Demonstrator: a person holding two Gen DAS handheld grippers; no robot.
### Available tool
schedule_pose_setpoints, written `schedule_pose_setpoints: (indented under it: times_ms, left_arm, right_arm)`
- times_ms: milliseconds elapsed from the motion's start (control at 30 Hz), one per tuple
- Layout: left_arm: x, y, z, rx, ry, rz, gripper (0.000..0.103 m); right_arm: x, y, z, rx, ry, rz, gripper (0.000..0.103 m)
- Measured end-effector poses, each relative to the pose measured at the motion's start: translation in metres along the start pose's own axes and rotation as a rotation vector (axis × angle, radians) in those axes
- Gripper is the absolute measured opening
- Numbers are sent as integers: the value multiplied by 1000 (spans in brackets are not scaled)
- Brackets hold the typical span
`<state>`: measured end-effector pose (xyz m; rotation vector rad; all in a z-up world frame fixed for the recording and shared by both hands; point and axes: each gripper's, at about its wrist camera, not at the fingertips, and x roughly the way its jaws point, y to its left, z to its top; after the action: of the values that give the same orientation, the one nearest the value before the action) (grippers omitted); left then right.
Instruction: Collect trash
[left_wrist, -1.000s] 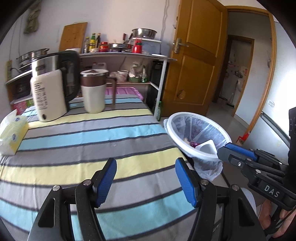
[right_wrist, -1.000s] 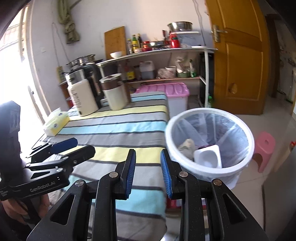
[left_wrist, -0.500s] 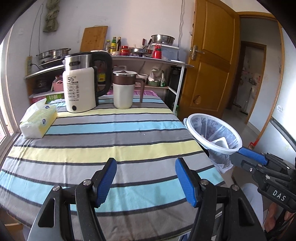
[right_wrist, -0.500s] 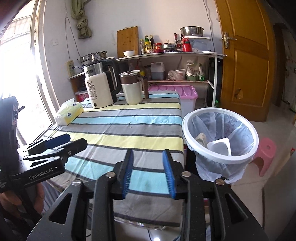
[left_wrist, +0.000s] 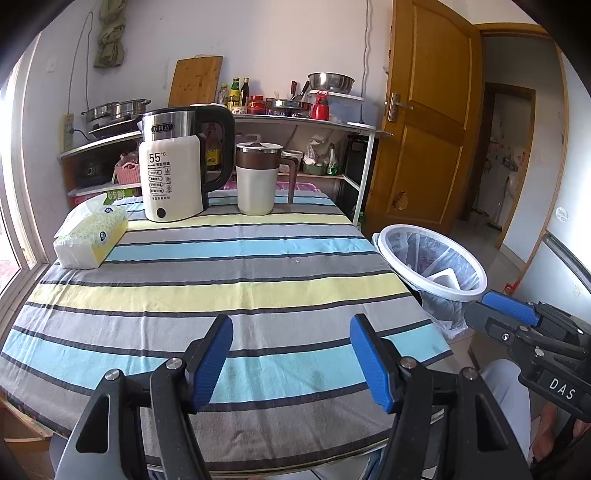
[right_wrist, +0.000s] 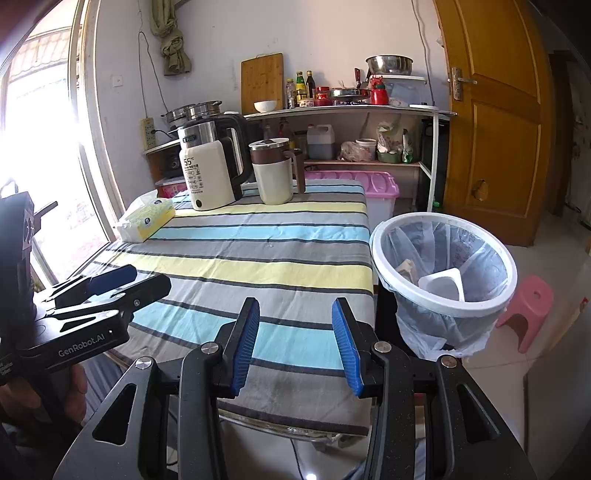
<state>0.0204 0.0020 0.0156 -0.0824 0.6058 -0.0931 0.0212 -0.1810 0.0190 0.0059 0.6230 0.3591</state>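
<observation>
Left wrist view showed, from the left edge, a tissue pack (left_wrist: 92, 236) lying on the striped tablecloth (left_wrist: 221, 291), then a white kettle (left_wrist: 173, 177) and a lidded mug (left_wrist: 256, 181) at the upper centre. Along the bottom, the left gripper (left_wrist: 291, 358) had its jaws spread wide with nothing between them. At centre right stood the trash bin (left_wrist: 430, 264), lined with a bag, just beside the table's edge, with a white container (left_wrist: 445, 278) inside it. Right wrist view showed the right gripper (right_wrist: 295, 343) at bottom centre; its jaws had just been opening and were empty. The bin sat at centre right, a pink stool (right_wrist: 532, 306) beyond it.
</observation>
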Motion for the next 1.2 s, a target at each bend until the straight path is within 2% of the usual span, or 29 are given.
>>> schedule_pose_setpoints:
  times_ms: [1200]
  left_arm:
    - [-3,-4,0,13,-8,4,66]
  right_arm:
    - [-1,-3,0,5,1,-7,42]
